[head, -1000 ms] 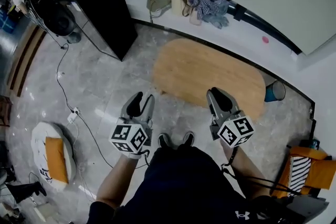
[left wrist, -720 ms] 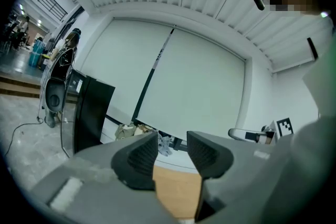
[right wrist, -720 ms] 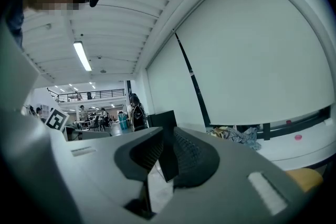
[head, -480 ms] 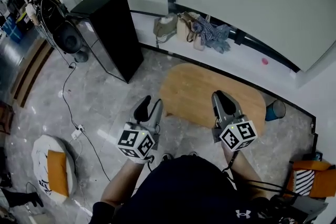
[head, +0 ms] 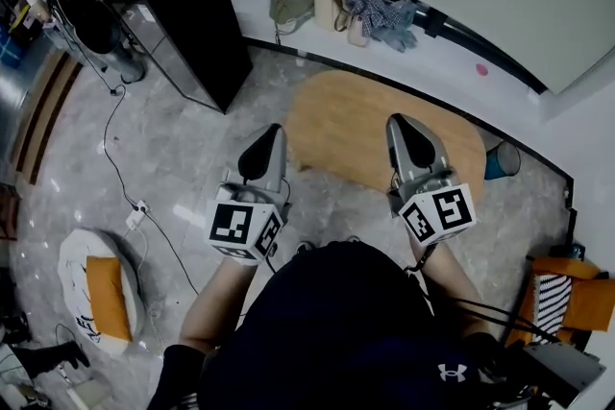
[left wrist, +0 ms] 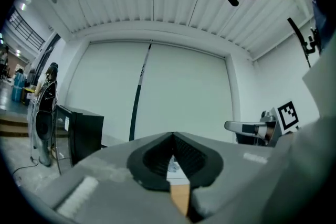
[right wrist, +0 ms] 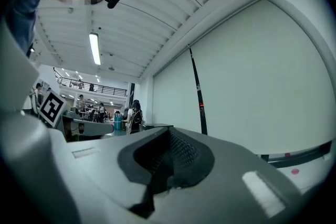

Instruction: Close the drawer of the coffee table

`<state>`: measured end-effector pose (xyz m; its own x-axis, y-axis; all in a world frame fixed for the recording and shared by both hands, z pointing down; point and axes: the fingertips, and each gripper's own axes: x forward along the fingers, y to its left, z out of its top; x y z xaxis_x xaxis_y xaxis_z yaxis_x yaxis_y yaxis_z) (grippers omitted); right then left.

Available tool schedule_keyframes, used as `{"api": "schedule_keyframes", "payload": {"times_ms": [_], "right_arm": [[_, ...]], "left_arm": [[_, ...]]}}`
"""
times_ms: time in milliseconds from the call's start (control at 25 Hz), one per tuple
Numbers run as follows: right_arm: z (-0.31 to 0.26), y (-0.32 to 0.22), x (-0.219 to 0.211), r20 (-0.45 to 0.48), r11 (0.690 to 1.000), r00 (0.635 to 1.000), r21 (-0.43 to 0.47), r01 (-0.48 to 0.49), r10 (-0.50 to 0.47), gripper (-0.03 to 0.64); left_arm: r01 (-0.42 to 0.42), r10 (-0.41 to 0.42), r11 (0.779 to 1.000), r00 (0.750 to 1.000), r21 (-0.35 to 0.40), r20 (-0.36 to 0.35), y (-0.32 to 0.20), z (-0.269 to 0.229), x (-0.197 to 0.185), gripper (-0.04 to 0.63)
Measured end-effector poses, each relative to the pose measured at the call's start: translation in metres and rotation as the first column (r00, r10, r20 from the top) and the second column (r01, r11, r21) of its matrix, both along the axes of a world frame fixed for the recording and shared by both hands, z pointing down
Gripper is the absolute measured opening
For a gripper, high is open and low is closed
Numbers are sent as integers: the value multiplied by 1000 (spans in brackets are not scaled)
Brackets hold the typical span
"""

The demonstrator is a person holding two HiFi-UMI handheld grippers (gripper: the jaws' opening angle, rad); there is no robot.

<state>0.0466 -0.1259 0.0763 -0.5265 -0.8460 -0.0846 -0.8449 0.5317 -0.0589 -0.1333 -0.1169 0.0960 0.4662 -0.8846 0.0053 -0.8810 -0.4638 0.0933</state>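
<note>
Below both jaws, coffee table (head: 356, 125)

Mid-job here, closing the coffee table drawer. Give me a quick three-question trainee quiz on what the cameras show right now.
1. True or false: the left gripper is clamped on the coffee table.
2. In the head view, what stands on the floor by the table's right end? A) a blue bin B) a ladder C) a bicycle
3. Fill in: the right gripper's fingers are ___.

Key:
1. False. Its fingers have just closed with nothing between them.
2. A.
3. Shut. They too have just closed, on nothing.
</note>
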Motion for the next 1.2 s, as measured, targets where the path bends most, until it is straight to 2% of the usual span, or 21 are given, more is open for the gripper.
{"api": "schedule_keyframes", "payload": {"times_ms": [120, 520, 1200], "right_arm": [[2, 4, -8, -29, 1000, 1000, 3, -10, 10, 2], [3, 16, -30, -75, 999, 997, 17, -28, 29, 2], [0, 19, -37, -71, 999, 997, 26, -41, 43, 2]], "left_arm": [[3, -4, 1000, 1000, -15, -21, 1, 5, -9, 2], [-7, 7, 1000, 1000, -2, -9, 4, 5, -30, 2], [-22, 22, 1000, 1000, -1, 7, 5, 5, -40, 2]]}}
